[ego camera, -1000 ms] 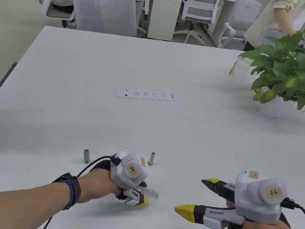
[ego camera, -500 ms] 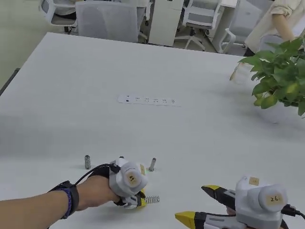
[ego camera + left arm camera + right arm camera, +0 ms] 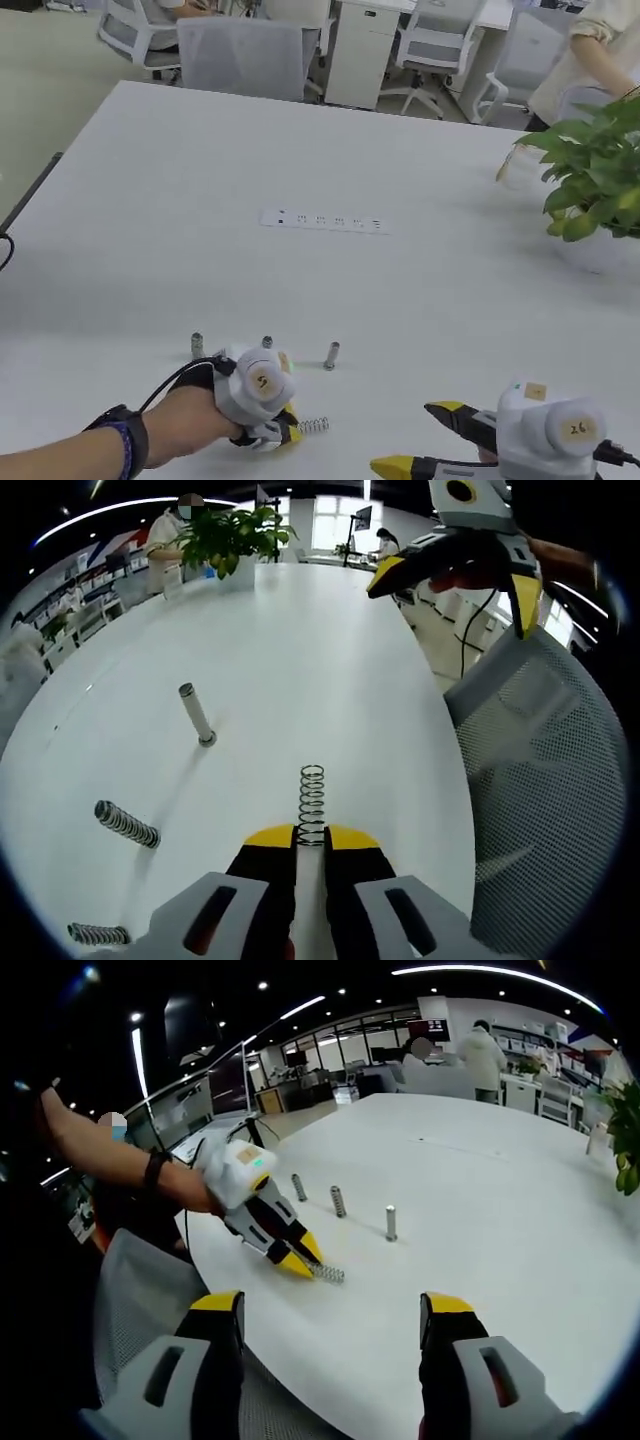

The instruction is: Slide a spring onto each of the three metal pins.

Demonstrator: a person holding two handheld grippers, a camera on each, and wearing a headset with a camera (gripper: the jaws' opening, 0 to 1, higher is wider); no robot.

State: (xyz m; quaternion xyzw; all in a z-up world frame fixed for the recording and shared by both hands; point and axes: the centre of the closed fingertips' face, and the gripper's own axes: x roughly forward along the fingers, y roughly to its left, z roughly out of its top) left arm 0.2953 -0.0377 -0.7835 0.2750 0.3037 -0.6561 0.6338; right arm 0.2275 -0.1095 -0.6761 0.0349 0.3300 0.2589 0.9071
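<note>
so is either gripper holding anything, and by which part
The left gripper holds a spring by its near end, pinched between the fingers; the right gripper is open and holds nothing.

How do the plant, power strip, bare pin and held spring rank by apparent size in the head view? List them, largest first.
1. plant, though cut off by the frame edge
2. power strip
3. bare pin and spring in the left tool: too alike to rank
</note>
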